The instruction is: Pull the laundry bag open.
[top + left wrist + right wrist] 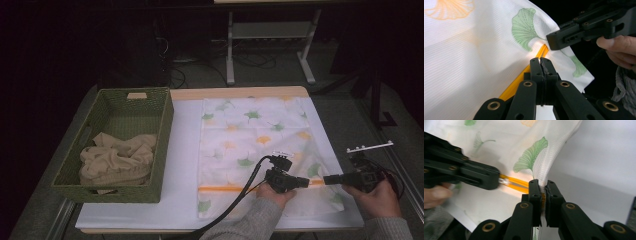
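Pinching the bag (255, 145) at its orange zipper (524, 75), both grippers face each other near the table's (182, 150) front right: right gripper (543, 185) anchors the edge, left gripper (540, 60) grabs the pull, probably to slide it open.

**Materials & finish, quick notes**

Mesh bag (255, 140), center frame, is showing as fine-woven matt cloth w/ a glossy orange zip strip (524, 75). Left gripper (541, 61) and right gripper (543, 185) are looking like matt black plastic w/ brass-toned rivets. Basket (162, 145), left, is reading as rough green wicker holding soft beige cloth (117, 160). Table (182, 150) is appearing smooth, matt white.
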`<state>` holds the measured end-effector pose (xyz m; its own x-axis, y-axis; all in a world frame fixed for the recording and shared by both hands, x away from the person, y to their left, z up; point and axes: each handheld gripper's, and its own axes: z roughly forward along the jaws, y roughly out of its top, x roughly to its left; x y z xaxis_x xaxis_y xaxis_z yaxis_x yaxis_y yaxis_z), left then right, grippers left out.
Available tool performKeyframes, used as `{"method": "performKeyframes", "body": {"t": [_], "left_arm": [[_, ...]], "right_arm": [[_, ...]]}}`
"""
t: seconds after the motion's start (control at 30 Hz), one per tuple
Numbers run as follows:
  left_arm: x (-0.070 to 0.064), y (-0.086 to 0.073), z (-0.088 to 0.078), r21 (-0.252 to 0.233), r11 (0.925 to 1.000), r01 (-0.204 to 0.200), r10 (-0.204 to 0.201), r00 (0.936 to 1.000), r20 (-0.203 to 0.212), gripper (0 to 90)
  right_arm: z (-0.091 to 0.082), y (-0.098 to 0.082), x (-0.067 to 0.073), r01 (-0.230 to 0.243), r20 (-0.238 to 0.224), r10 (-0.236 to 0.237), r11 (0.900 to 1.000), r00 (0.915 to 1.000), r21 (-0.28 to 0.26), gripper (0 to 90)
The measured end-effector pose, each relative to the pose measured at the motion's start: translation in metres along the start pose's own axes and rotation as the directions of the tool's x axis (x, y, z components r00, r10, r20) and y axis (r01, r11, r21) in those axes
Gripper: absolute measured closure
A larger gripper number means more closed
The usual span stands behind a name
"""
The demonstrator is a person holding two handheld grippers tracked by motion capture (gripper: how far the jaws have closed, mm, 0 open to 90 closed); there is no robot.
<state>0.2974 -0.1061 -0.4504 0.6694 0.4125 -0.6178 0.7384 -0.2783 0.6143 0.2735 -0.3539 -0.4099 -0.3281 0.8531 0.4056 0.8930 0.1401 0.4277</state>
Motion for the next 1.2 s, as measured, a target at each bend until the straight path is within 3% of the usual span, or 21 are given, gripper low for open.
{"method": "performKeyframes", "body": {"t": [0.83,1.2], "left_arm": [[0.018,-0.017,-0.062,-0.019,0.9998,0.004,-0.005,0.9974,-0.072,89.6],[0.02,-0.022,-0.073,-0.021,0.9997,0.012,-0.013,0.9964,-0.084,89.6]], "right_arm": [[0.003,0.001,0.002,0.011,0.082,-0.014,1.0,0.9965,0.029,84.4],[0.004,0.001,0.002,0.016,0.085,-0.019,0.999,0.9962,0.029,84.3]]}}
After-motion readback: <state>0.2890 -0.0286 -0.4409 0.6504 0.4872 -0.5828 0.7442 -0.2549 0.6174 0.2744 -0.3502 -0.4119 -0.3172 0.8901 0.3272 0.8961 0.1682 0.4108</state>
